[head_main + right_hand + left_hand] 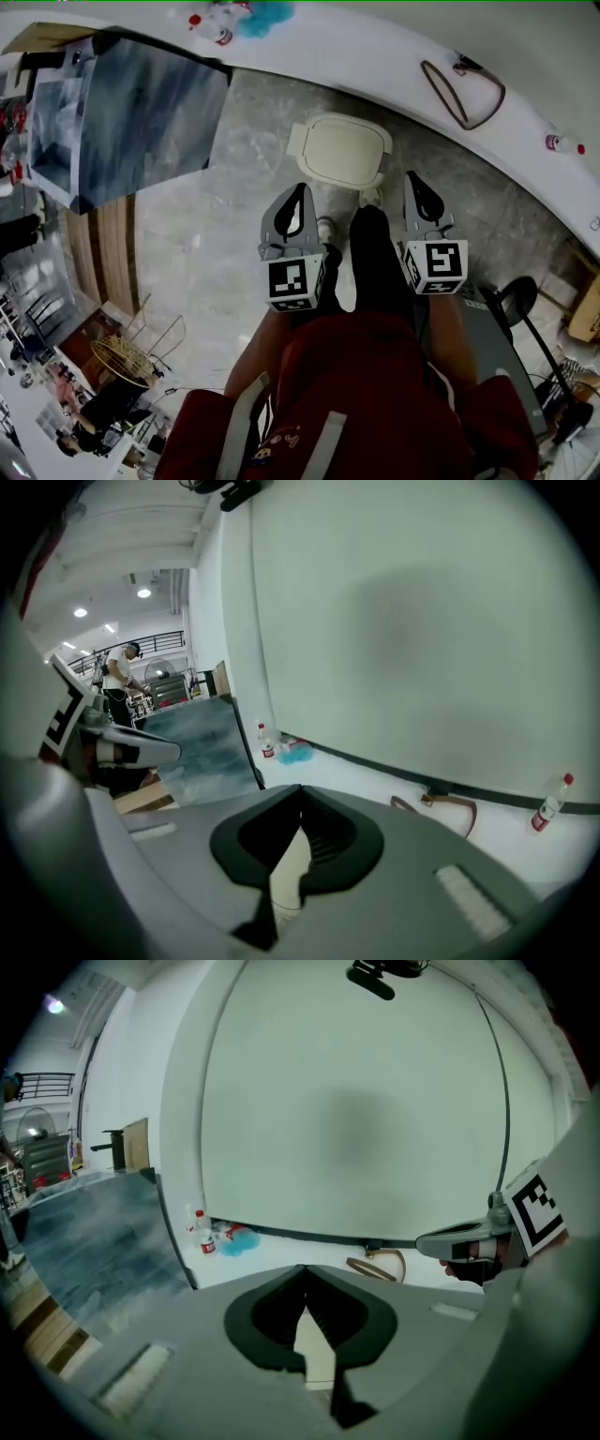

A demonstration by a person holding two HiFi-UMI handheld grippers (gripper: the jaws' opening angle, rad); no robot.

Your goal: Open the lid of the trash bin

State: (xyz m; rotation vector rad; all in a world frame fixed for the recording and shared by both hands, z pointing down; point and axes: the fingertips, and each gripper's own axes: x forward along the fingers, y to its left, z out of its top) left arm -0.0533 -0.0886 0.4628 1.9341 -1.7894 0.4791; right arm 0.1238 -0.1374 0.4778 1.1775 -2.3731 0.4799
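**Both grippers over the closed bin, jaws shut, nothing held**

Head view: The cream plastic trash bin stands on the grey mottled floor, near the curved white wall base. Its rounded lid is down. The left gripper and right gripper hang side by side on the near side of the bin. Both point towards it and neither touches it. The person's dark trouser leg is between the two grippers. A large blue-grey panel leans at upper left. A brown looped strap lies on the white strip at upper right.

Left gripper view: The left gripper has its dark jaws closed tip to tip, with nothing between the pads. A cream sliver shows through the gap behind the tips. The right gripper shows at the right edge. A red-capped bottle stands by the wall.

Right gripper view: The right gripper has its jaws closed as well, tips meeting, and it is empty. The same cream sliver shows behind them.
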